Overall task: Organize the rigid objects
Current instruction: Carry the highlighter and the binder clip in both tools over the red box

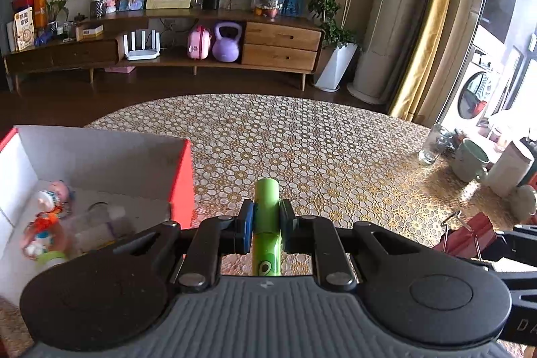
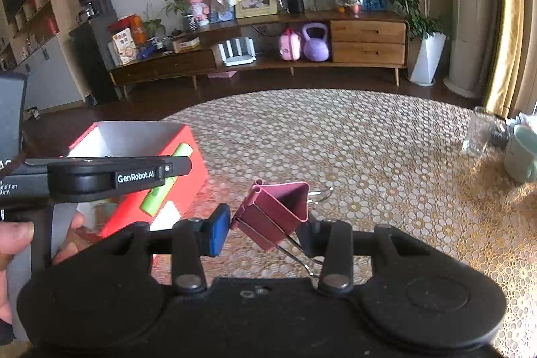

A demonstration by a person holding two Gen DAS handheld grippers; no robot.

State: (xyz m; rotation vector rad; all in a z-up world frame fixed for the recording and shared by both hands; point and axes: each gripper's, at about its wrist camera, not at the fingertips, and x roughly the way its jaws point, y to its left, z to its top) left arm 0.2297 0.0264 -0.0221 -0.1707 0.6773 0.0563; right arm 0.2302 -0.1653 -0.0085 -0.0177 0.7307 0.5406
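Left wrist view: the left gripper (image 1: pixel 266 225) has its jaws clamped on a green tube (image 1: pixel 266 200), which stands nearly upright between the blue pads at the frame's centre, its tip toward 12 o'clock. At 9 o'clock a red box (image 1: pixel 183 176) with white inner walls sits on the counter (image 1: pixel 302 136), holding small toys and a clear bottle. At 3 o'clock stand a glass (image 1: pixel 433 145) and a pale green mug (image 1: pixel 470 161).

Right wrist view: the right gripper (image 2: pixel 265 228) has its jaws closed on a pink binder clip (image 2: pixel 278 212), tilted, its wire handles pointing toward 3 and 5 o'clock. At 9 o'clock the left gripper holds the green tube over the red box (image 2: pixel 188 163); a hand (image 2: pixel 16 234) grips its handle
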